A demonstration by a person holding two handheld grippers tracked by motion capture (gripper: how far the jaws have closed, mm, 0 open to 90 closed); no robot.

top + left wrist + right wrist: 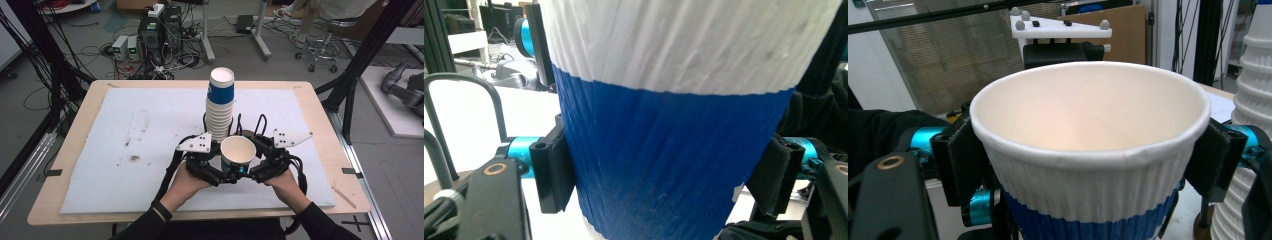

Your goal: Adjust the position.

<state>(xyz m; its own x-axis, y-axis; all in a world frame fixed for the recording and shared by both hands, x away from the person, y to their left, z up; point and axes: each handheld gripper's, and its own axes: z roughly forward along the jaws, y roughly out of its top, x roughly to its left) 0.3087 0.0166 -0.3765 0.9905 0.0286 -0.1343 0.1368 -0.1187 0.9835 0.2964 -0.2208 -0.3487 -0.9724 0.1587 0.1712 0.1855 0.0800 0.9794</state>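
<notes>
One ribbed paper cup (238, 150), white with a blue band, is held upright near the table's front, just in front of a tall stack of the same cups (220, 107). My left gripper (229, 172) comes from the left and is shut on the cup's blue lower part (664, 160), with pads (551, 170) on either side. My right gripper (251, 161) comes from the right and is shut on the same cup (1088, 185) just under its open rim, which shows an empty inside. The stack (1250, 100) rises close at the right of the right gripper view.
A white foam board (125, 135) covers most of the wooden table (87, 107). Black frame posts (350, 85) flank the table. Computers and cables (155, 40) and a stool (325, 50) lie on the floor beyond the far edge.
</notes>
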